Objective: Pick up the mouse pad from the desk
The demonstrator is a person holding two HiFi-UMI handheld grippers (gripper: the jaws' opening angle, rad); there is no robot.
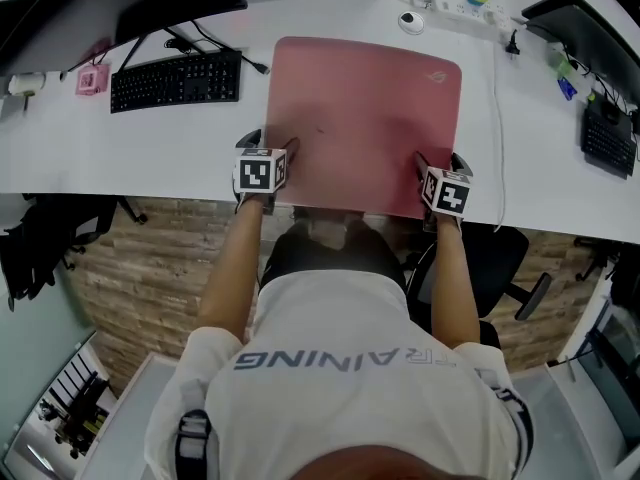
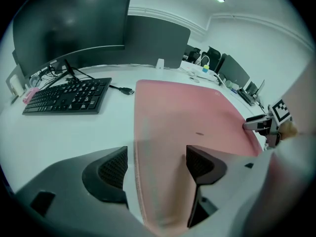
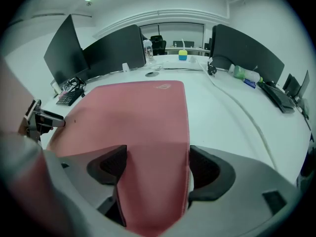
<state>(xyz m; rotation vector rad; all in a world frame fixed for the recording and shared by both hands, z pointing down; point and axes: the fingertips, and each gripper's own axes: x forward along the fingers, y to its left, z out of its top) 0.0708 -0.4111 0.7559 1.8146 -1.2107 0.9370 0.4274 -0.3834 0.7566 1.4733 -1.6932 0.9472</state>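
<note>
A large pink mouse pad (image 1: 365,118) lies flat on the white desk (image 1: 120,153), and its near edge hangs slightly over the desk's front edge. My left gripper (image 1: 287,155) sits at the pad's near left corner and my right gripper (image 1: 424,165) at its near right corner. In the left gripper view the open left gripper (image 2: 157,164) has the pad's (image 2: 187,112) left border between its jaws, apart from both pads. In the right gripper view the open right gripper (image 3: 157,164) straddles the right border of the pad (image 3: 133,112) the same way.
A black keyboard (image 1: 175,78) and a monitor stand lie left of the pad. A power strip (image 1: 460,3) and a small round white object (image 1: 411,22) are behind it. A white cable (image 1: 497,118) runs along its right side, with another keyboard (image 1: 608,138) at far right.
</note>
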